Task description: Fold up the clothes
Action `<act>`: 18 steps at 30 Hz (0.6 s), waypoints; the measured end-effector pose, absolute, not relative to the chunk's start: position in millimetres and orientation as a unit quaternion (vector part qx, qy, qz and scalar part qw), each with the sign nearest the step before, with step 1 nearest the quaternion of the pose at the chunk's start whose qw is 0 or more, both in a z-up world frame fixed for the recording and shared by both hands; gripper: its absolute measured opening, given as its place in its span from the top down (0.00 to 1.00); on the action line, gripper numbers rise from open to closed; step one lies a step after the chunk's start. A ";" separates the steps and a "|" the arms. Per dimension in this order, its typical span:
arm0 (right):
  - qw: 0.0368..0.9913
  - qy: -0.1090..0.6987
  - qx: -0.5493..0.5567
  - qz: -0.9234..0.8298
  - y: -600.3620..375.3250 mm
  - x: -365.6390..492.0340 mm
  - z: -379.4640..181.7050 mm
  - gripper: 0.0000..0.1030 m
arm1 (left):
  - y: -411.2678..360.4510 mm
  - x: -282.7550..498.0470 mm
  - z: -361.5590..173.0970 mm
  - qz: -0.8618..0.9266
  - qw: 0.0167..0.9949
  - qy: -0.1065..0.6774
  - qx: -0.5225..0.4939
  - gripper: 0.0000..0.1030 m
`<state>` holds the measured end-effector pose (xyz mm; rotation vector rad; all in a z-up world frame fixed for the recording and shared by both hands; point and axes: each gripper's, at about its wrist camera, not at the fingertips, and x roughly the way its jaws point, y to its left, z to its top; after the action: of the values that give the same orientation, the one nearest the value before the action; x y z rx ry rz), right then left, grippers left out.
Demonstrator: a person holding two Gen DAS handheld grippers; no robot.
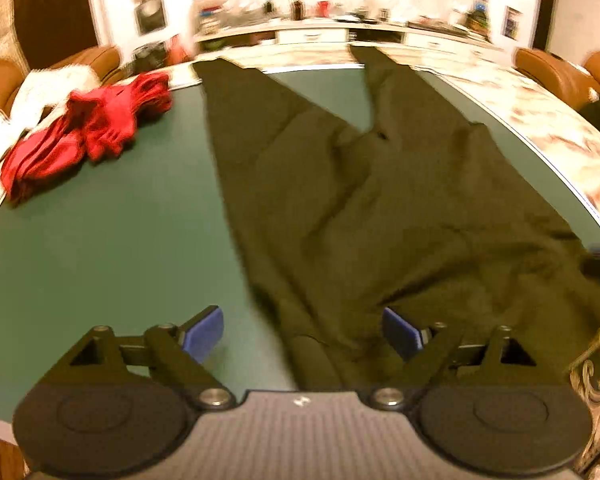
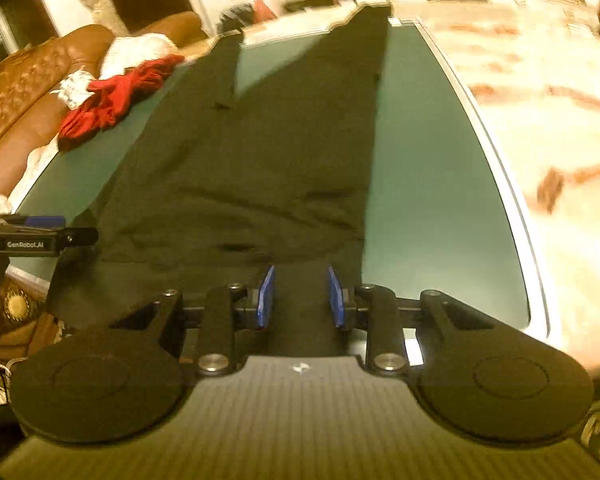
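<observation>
Dark olive trousers (image 1: pixel 380 200) lie spread flat on the green table (image 1: pixel 120 240), legs pointing away, waistband at the near edge. My left gripper (image 1: pixel 302 332) is open wide, its blue pads astride the waistband's left part. In the right wrist view the trousers (image 2: pixel 252 168) fill the middle; my right gripper (image 2: pixel 302 296) is partly open with waistband cloth between its blue pads, not clamped. The left gripper (image 2: pixel 40 232) shows at the left edge of that view.
A crumpled red garment (image 1: pixel 88 132) lies at the table's far left, also in the right wrist view (image 2: pixel 116 96). White cloth (image 1: pixel 40 92) and brown leather seats (image 2: pixel 28 92) are beyond it. A patterned floor (image 2: pixel 540 140) lies right of the table edge.
</observation>
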<state>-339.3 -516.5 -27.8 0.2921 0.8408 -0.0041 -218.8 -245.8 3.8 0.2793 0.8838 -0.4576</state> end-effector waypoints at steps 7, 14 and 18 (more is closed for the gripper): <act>0.898 0.430 0.098 -0.002 -506.7 -337.6 -33.9 0.67 | -242.2 -234.6 -12.6 -0.219 0.856 0.439 0.162 0.12; 0.900 0.411 0.141 -0.018 -523.0 -360.2 -25.3 0.64 | -212.1 -239.3 -6.0 -0.224 0.850 0.470 0.082 0.12; 0.887 0.415 0.201 -0.027 -543.0 -356.9 -33.4 0.57 | -210.1 -242.3 -5.1 -0.228 0.844 0.480 0.070 0.12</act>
<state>-356.9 -543.0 -33.4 0.4176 0.8621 -0.0553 -242.2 -210.1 -5.1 0.1484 1.0141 -0.4807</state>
